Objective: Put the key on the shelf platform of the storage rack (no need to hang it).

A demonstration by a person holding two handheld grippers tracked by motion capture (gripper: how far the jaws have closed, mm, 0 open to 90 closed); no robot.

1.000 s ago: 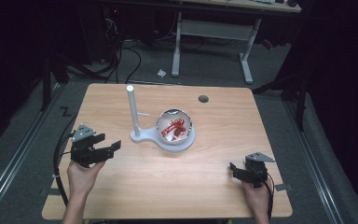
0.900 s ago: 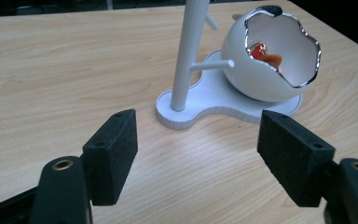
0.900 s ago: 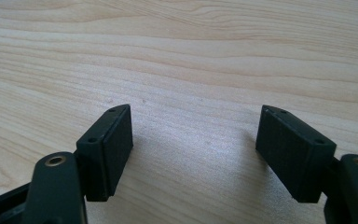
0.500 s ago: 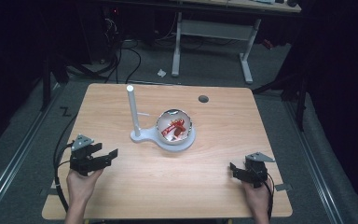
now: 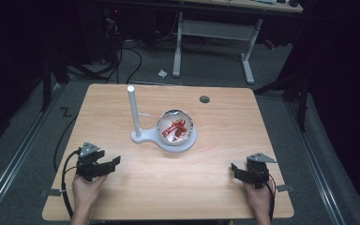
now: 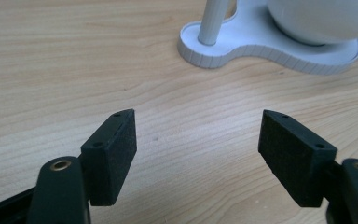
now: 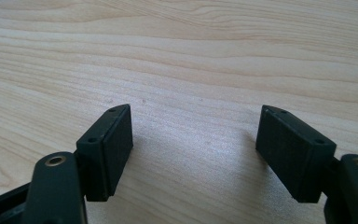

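Bowl [image 5: 175, 126] on stand [image 5: 183, 142] mid-table [image 5: 168, 192], post [image 5: 133, 112] at its left, wrappers [image 5: 176, 130] inside

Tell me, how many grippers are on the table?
2: the left gripper near the table's left front corner, the right gripper near its right front corner, each in a hand.

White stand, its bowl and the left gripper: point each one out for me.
White stand [image 5: 133, 110]: high view, on its upright post.
Bowl [image 5: 161, 123]: high view, on its left rim.
Left gripper [image 6: 198, 140]: left gripper view, midway between its open jaws.
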